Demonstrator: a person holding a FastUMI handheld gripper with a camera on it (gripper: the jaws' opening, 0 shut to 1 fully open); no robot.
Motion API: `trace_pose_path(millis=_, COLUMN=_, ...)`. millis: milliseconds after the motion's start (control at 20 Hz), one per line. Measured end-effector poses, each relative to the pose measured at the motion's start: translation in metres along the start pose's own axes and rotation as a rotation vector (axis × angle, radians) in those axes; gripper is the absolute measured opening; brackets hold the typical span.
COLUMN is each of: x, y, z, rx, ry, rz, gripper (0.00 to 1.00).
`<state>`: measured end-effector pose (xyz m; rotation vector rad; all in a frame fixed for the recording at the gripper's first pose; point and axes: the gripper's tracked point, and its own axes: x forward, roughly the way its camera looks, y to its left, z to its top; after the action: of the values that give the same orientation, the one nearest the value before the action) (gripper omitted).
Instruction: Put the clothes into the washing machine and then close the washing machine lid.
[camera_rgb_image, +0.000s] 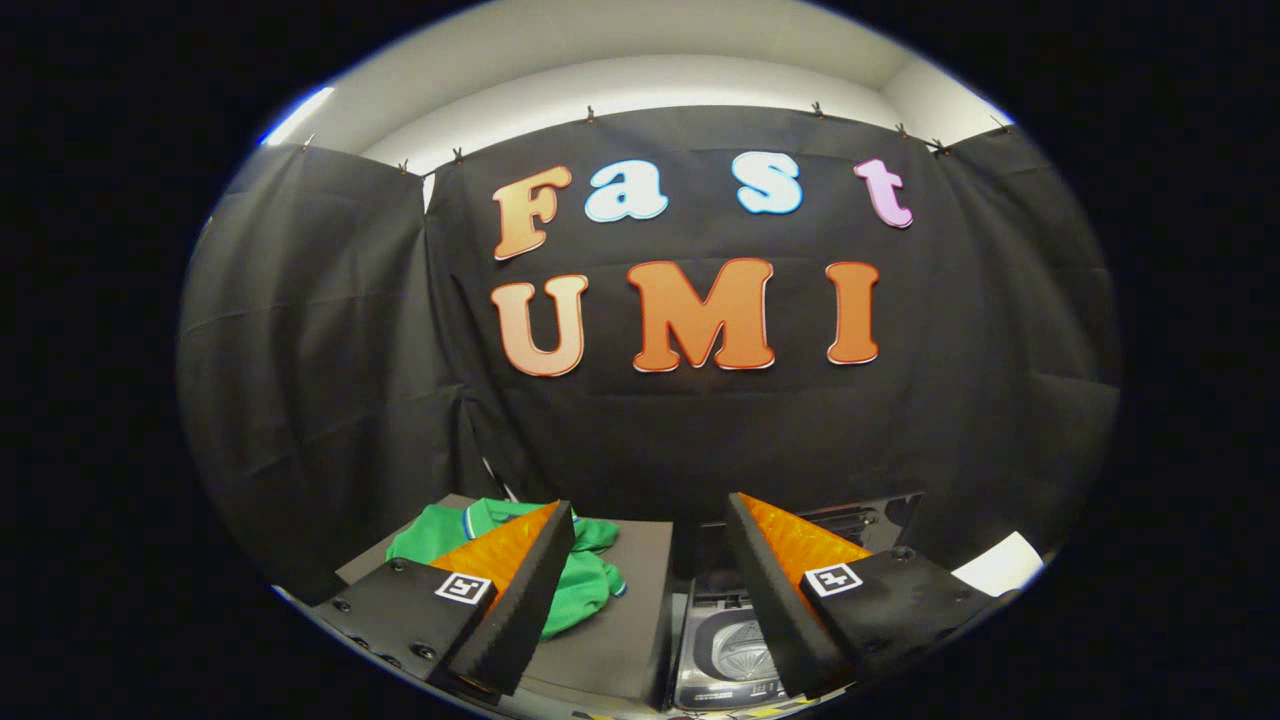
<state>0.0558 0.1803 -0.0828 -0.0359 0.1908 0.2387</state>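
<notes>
Clothes first: my gripper (650, 590) hangs with fingers spread wide, holding nothing. Just ahead, partly behind my left finger, a green polo shirt (585, 585) lies crumpled on a grey platform (625, 620), near its back edge. Beside that platform's right edge the washing machine (725, 650) stands lid-up, tub exposed, ready, I judge, for loading. Booth wall (330, 380) beyond.

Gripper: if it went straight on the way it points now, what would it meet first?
Probably the black cloth wall of the booth. The open gripper points above the green shirt and the washing machine, though depth is unclear.
</notes>
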Motion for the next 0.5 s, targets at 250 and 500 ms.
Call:
trace_pose_path(millis=250, x=0.025, y=0.055, z=-0.028, rx=-0.025, ry=0.075, rz=0.084, gripper=0.98)
trace_pose_path(millis=500, x=0.052, y=0.102, z=-0.06, rx=-0.089, ry=0.138, rz=0.133, gripper=0.98)
